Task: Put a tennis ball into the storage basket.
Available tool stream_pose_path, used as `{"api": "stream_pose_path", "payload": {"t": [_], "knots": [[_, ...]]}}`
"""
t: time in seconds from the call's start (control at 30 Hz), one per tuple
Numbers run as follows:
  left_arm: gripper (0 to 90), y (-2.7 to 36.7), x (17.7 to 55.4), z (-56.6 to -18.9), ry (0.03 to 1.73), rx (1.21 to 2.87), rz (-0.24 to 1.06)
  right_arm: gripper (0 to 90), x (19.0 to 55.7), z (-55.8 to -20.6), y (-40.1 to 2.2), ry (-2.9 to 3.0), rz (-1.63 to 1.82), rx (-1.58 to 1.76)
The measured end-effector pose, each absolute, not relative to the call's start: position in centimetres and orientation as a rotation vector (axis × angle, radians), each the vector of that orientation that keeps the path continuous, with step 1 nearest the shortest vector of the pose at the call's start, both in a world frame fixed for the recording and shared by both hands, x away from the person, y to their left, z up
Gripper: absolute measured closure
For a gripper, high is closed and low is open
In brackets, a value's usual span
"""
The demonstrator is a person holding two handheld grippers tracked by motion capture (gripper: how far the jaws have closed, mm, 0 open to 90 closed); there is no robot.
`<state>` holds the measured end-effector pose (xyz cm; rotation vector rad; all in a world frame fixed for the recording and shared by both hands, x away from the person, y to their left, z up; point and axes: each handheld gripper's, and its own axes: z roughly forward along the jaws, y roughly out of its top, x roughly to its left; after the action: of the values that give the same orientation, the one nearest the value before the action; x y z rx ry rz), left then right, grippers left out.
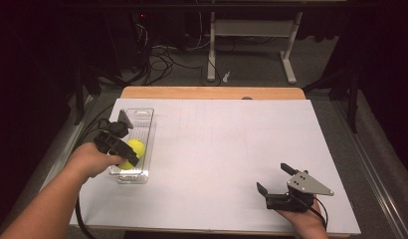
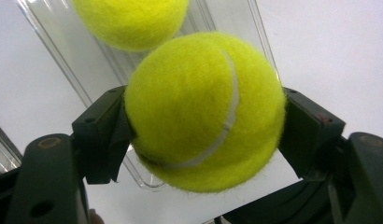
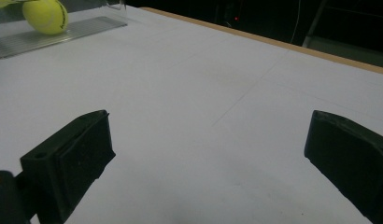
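The left gripper clamps a fuzzy yellow tennis ball at mid-frame, above a clear plastic tray at the high view's left. A second yellow ball lies in the tray: two balls. The right gripper, lower right, stands wide open, empty. White table sheet, dark room.

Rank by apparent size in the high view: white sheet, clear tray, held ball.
1. White sheet, covering most of the tabletop.
2. Clear tray, long and narrow.
3. Ball, clamped in the left gripper over the tray; partly hidden, but plainly the smallest.
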<state>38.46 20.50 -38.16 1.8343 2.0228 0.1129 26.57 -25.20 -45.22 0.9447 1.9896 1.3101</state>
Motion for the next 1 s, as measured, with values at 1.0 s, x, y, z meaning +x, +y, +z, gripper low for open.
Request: {"api": "stream_pose_path", "payload": {"t": [1.0], "knots": [[26.3,20.35,38.47,-39.23,2.050,1.826,0.125,2.1,26.52,-45.21,-25.08,1.992,1.309,0.938]]}}
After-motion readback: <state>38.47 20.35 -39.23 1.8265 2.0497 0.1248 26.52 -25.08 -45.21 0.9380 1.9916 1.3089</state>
